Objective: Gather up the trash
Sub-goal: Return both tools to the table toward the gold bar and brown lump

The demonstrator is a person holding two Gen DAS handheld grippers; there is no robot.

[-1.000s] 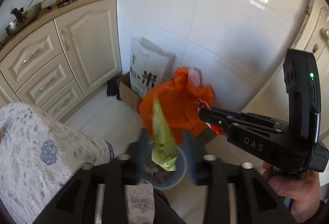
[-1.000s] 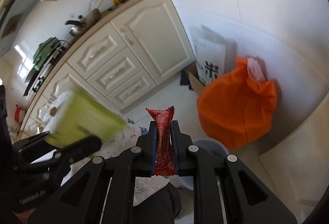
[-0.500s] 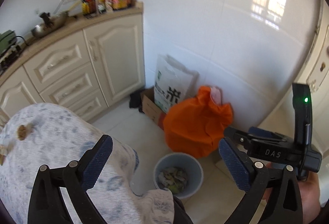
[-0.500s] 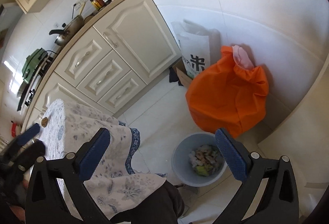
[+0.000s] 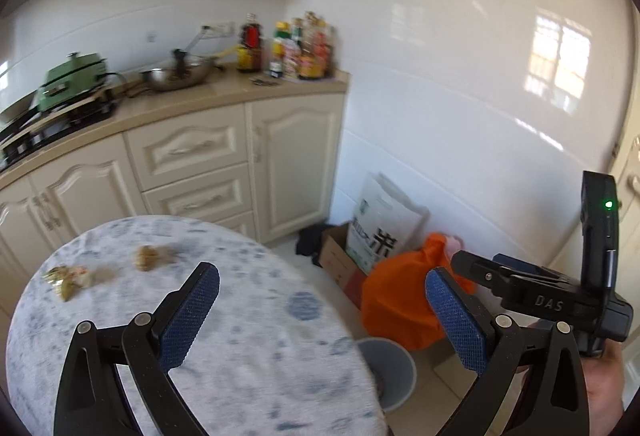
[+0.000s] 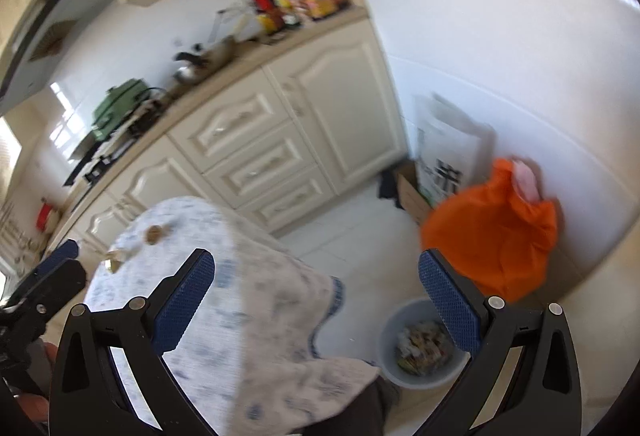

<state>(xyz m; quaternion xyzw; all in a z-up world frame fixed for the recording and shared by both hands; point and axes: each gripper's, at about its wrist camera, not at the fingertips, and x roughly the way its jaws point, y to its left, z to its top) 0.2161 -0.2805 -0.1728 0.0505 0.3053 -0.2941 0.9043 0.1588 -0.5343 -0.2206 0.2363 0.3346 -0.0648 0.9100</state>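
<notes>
My left gripper is open and empty above the round table with the blue-patterned cloth. A crumpled brown scrap and a crumpled wrapper lie at the table's far left. They show small in the right wrist view, the scrap and the wrapper. My right gripper is open and empty above the table's right edge. The grey trash bin, holding several wrappers, stands on the floor to the right of the table. In the left wrist view the bin is partly hidden by the table.
An orange bag, a white sack and a cardboard box stand against the wall behind the bin. Cream cabinets with a counter of bottles, a wok and a green pot run along the back.
One second ago each gripper held a wrapper over the bin. Both opened and the wrappers dropped in. Both grippers have since swung up and left toward the table.
</notes>
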